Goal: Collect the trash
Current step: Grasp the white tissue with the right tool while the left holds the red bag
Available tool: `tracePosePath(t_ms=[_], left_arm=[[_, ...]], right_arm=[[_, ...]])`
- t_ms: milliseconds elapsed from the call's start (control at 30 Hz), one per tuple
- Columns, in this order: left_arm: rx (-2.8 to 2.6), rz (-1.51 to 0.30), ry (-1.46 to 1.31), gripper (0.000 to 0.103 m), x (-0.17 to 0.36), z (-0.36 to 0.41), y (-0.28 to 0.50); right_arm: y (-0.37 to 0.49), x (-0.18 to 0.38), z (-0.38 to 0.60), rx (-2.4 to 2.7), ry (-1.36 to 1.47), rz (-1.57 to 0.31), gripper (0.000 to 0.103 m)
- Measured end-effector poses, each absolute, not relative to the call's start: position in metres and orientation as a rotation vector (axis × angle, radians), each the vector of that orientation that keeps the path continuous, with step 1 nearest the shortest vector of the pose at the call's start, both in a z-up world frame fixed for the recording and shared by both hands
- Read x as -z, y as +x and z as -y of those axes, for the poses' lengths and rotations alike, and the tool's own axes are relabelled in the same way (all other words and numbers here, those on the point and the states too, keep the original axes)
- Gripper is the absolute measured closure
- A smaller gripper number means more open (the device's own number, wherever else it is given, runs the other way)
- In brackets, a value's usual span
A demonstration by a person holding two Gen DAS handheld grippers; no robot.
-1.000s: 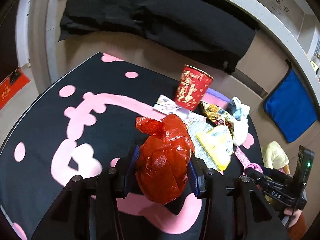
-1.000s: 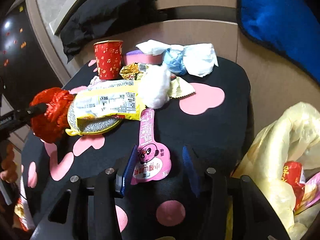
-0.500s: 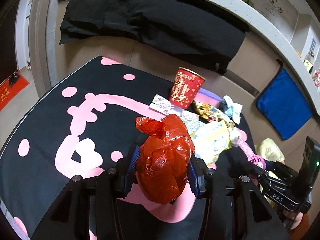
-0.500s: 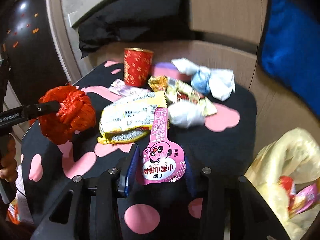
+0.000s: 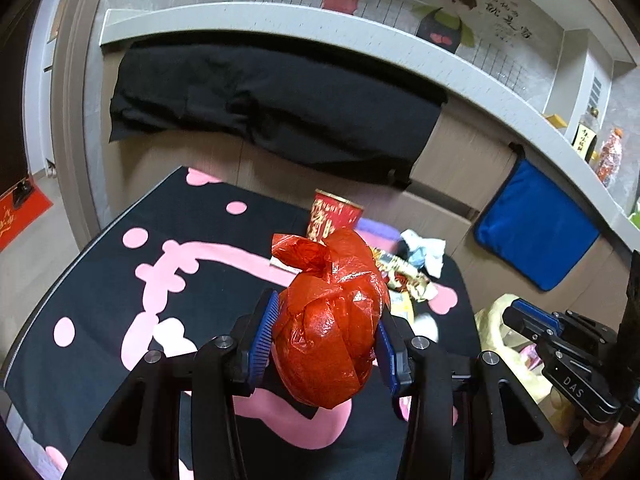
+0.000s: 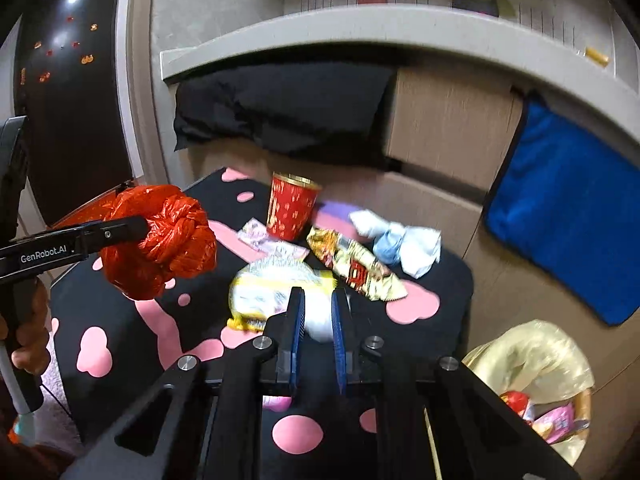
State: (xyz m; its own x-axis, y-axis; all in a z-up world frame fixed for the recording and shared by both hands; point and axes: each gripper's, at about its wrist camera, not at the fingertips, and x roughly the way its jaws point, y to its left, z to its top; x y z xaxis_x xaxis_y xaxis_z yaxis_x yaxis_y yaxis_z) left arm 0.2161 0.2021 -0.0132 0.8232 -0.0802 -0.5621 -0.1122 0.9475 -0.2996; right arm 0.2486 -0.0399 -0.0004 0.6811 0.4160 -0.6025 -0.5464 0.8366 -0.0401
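My left gripper (image 5: 324, 344) has its fingers clamped on the knotted red bag (image 5: 332, 320), held up off the black desk (image 5: 100, 280) over its left side. My right gripper (image 6: 316, 316) has fingers nearly together; a bit of pink shows low between them, but I cannot tell if they grip it. Remaining trash sits toward the far right corner of the desk: red cup (image 6: 292, 212), yellow wrapper (image 6: 276, 292), gold wrapper (image 6: 356, 264), tissue wad (image 6: 400, 244). Yellow trash bag (image 6: 532, 364) sits off the desk's right edge.

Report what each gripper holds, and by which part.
Left gripper: red bag bundle, pinched across its middle. Right gripper: shut, any hold cannot be told.
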Motion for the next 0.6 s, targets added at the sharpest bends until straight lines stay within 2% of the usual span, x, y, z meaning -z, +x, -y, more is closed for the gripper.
tracePosePath(t_ms=[333,400,433,467,600], left_arm=[[-0.029,-0.648,-0.358,0.057,0.024,-0.204,0.216],[-0.033,-0.654,-0.365,0.057,0.028,-0.207,0.214],[-0.037,-0.656,-0.365,0.057,0.030,-0.209,0.213],[-0.039,-0.659,-0.366,0.057,0.032,-0.210,0.213],[-0.046,-0.688,-0.381,0.057,0.044,-0.218,0.212]], right_arm=[[0.250,0.012,0.051,-0.563,-0.181,-0.647,0.091],[0.251,0.022,0.056,-0.602,-0.136,-0.676,0.080],[0.252,0.028,0.059,-0.623,-0.117,-0.695,0.069],[0.252,0.037,0.061,-0.643,-0.097,-0.721,0.063],[0.254,0.075,0.061,-0.622,-0.088,-0.820,0.063]])
